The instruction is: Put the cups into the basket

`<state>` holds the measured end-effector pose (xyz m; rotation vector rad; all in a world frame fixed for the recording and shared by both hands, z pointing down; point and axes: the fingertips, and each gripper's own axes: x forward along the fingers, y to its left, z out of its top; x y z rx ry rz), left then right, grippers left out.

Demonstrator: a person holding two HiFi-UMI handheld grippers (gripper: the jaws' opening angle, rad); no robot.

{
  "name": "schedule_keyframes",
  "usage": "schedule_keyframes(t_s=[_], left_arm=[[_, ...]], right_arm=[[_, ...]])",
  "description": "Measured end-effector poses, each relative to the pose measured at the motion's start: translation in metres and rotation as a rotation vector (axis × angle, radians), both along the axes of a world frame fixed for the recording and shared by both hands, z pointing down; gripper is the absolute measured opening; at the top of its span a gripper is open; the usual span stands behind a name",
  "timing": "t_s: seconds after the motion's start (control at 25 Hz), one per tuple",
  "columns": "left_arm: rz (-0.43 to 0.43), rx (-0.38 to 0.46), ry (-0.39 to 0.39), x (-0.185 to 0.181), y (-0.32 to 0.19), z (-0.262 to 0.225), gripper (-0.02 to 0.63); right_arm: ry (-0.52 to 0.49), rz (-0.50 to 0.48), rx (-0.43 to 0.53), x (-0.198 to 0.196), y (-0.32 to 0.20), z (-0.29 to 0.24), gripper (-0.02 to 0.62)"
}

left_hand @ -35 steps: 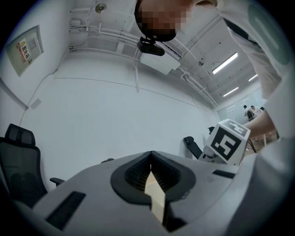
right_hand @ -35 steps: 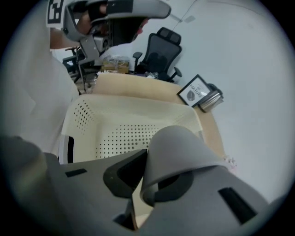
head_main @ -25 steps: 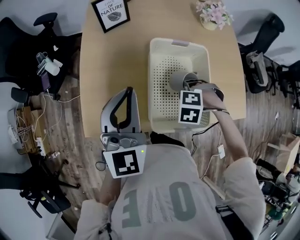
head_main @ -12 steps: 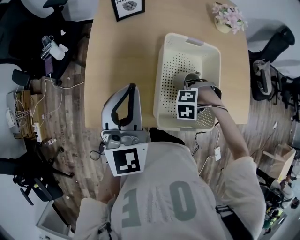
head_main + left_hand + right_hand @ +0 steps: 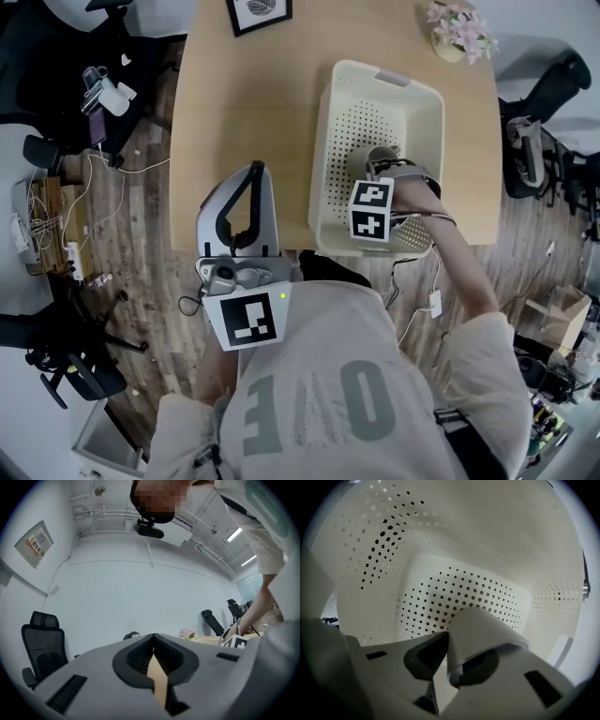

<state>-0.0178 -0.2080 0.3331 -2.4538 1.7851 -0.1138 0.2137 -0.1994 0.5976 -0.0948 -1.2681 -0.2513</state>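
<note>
A grey cup [image 5: 368,159] lies tilted inside the cream perforated basket [image 5: 323,141] on the wooden table. My right gripper [image 5: 380,172] reaches down into the basket at that cup. In the right gripper view the cup [image 5: 480,630] has its wall between the jaws, one jaw outside and one inside the rim. The right gripper [image 5: 446,641] is opening, and the cup only leans on the left pad. My left gripper [image 5: 255,171] hovers over the table's near edge, left of the basket, shut with nothing in it; the left gripper [image 5: 153,641] looks out at the room.
A framed picture [image 5: 260,11] and a pot of pink flowers [image 5: 457,28] stand at the table's [image 5: 244,103] far edge. Office chairs sit on both sides. Cables and a power strip [image 5: 70,267] lie on the floor at left.
The right gripper has stayed in the basket with the cup and sunk slightly. The left gripper has barely moved. The head camera has shifted a little.
</note>
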Motion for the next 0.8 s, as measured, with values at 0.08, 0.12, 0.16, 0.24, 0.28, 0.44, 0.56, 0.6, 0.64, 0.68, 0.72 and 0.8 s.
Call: schedule_keyframes(t_s=[0.08,0.12,0.16,0.24,0.28,0.44,0.56,0.6,0.64,0.68,0.72,0.8], left_arm=[[0.001,0.0,-0.001,0.0,0.001,0.001,0.009],[0.001,0.0,0.0,0.0,0.002,0.001,0.009],[0.001,0.001,0.002,0.0,0.003,0.0,0.009],[0.004,0.005,0.007,0.002,0.005,-0.002,0.009],[0.007,0.007,0.008,0.003,0.005,-0.003,0.009],[0.022,0.011,0.008,0.006,0.009,-0.004,0.009],[0.035,0.019,0.011,0.009,0.011,-0.007,0.009],[0.042,0.023,0.012,0.011,0.011,-0.008,0.009],[0.051,0.027,0.012,0.014,0.011,-0.01,0.009],[0.061,0.03,0.011,0.016,0.011,-0.011,0.009],[0.072,0.034,0.009,0.019,0.011,-0.013,0.009],[0.096,0.043,0.008,0.027,0.01,-0.017,0.009]], right_arm=[[-0.014,0.013,0.041,-0.001,-0.006,-0.001,0.071],[-0.025,0.021,0.067,-0.003,-0.009,-0.001,0.095],[-0.034,0.028,0.089,-0.004,-0.012,-0.003,0.113],[-0.051,0.04,0.111,-0.005,-0.015,-0.009,0.134],[-0.061,0.049,0.116,-0.006,-0.015,-0.012,0.146],[-0.091,0.073,0.145,-0.006,-0.012,-0.032,0.16],[-0.112,0.08,0.179,-0.006,-0.007,-0.054,0.16],[-0.121,0.085,0.191,-0.006,-0.006,-0.062,0.16],[-0.134,0.094,0.202,-0.007,-0.005,-0.072,0.16],[-0.153,0.107,0.216,-0.008,-0.003,-0.082,0.16],[-0.183,0.122,0.234,-0.01,-0.003,-0.093,0.16],[-0.285,0.157,0.304,-0.018,-0.006,-0.123,0.146]])
